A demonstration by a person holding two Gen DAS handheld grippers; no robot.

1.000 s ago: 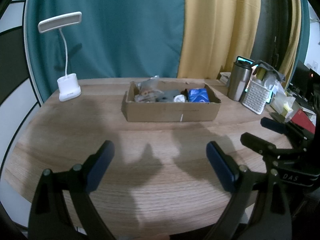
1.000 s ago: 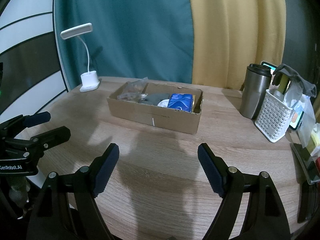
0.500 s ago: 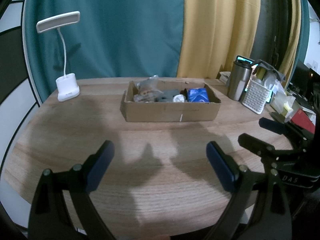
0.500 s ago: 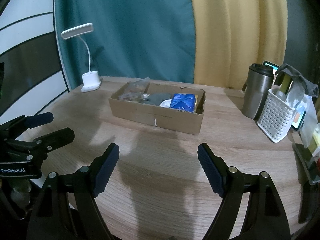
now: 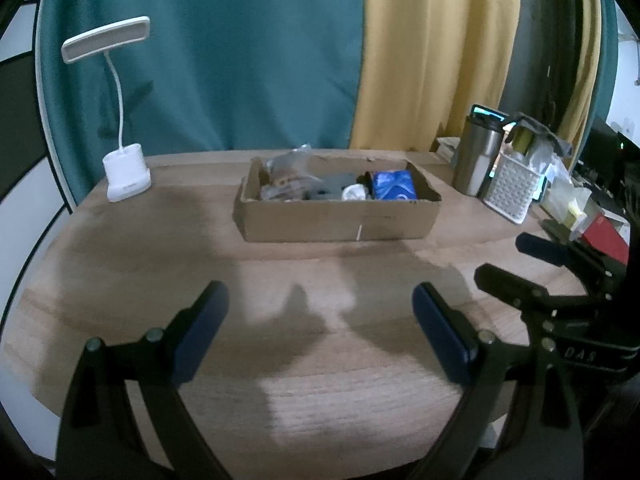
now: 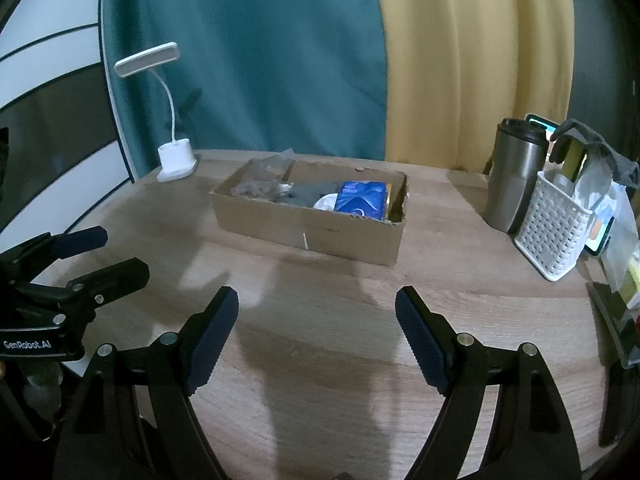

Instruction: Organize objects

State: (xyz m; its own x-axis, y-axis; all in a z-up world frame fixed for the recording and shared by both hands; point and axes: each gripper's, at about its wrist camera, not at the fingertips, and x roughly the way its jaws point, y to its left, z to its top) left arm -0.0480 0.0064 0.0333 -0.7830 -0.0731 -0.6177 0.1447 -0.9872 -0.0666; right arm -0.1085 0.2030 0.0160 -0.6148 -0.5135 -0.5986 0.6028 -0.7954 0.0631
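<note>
Both tools hover low over the bare near part of the desk (image 5: 120,264), nothing between their jaws. Left tool (image 5: 320,320): jaws apart, empty. Right tool (image 6: 316,326): jaws apart, empty.

The box (image 5: 336,224) sits mid-frame, well apart from both tools, holding a blue pack (image 5: 394,186), a white lump, grey items and crumpled clear bags (image 5: 286,168).

Risks, as judgement:
- Contents are packed close; a wide jaw reaching in could catch two items at once or snag a bag and drag its neighbours out.
- The box looks light; a push on its wall may slide it toward the lamp (image 5: 126,174) or the tumbler (image 6: 514,176) and basket (image 6: 554,228) at right.
- The tools sit side by side; reaching together, they could collide.

Against the earlier frames: the jaws match. In the left view the scene sits slightly further left; in the right view the box sits slightly further right. Nothing on the desk has moved.
</note>
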